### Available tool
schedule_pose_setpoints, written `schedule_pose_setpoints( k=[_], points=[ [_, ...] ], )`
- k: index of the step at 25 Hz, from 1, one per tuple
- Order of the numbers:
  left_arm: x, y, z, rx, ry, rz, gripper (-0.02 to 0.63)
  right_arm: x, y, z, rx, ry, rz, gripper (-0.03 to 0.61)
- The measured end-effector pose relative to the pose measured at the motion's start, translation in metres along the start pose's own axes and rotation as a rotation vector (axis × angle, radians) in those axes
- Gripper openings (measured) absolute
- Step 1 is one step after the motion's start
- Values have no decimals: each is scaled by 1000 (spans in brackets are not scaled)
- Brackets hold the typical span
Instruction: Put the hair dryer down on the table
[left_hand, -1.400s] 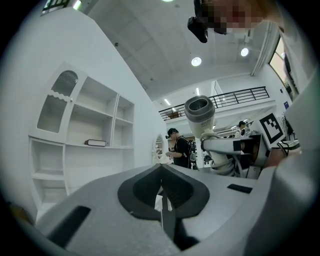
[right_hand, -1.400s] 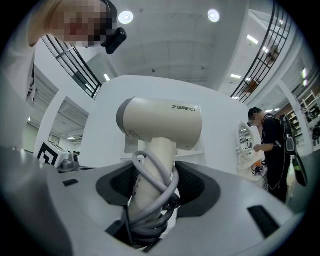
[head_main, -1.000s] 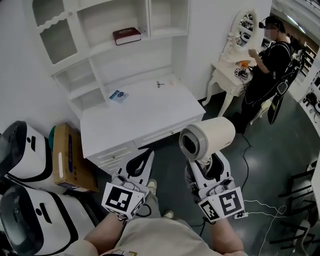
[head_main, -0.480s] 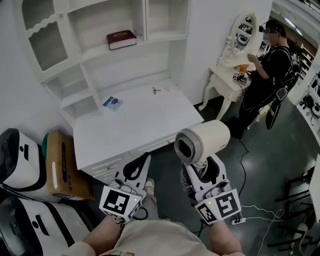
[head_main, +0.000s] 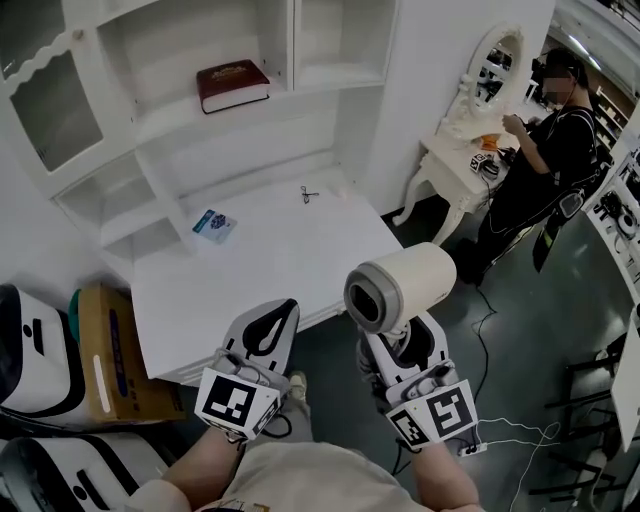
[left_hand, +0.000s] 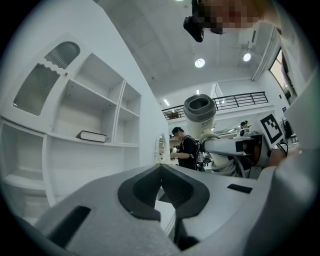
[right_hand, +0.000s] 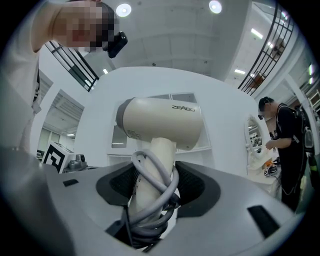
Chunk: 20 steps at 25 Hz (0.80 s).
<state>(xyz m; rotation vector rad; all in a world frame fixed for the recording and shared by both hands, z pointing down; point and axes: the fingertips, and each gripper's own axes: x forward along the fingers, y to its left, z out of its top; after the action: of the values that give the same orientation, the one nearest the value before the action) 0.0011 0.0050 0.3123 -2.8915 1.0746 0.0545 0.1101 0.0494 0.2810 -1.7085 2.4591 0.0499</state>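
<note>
A cream hair dryer (head_main: 400, 286) stands upright in my right gripper (head_main: 405, 340), held in the air off the white table's (head_main: 260, 265) front right corner. The jaws are shut on its handle (right_hand: 150, 172), which has the grey cord wound around it; the barrel (right_hand: 160, 122) points sideways above the jaws. My left gripper (head_main: 265, 330) hangs over the table's front edge, shut with nothing in it; in the left gripper view its pads (left_hand: 161, 187) meet and the hair dryer (left_hand: 200, 112) shows to the right.
On the table lie a small blue-white packet (head_main: 213, 224) and a tiny dark object (head_main: 309, 193) at the back. A dark red book (head_main: 232, 84) rests on the shelf above. A cardboard box (head_main: 105, 355) and white machines stand left. A person (head_main: 545, 150) stands at a vanity table far right.
Both grippers have come closer to the table; the left one now overlaps its front edge. The hair dryer stays upright in the right gripper.
</note>
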Motion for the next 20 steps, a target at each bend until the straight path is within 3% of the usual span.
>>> schedule_pose_setpoints(
  k=[11, 20],
  points=[
    [65, 102, -1, 3, -2, -37, 14, 114, -26, -10, 6, 0, -50, 222],
    [92, 137, -14, -12, -3, -37, 14, 164, -41, -20, 12, 7, -67, 222]
  ],
)
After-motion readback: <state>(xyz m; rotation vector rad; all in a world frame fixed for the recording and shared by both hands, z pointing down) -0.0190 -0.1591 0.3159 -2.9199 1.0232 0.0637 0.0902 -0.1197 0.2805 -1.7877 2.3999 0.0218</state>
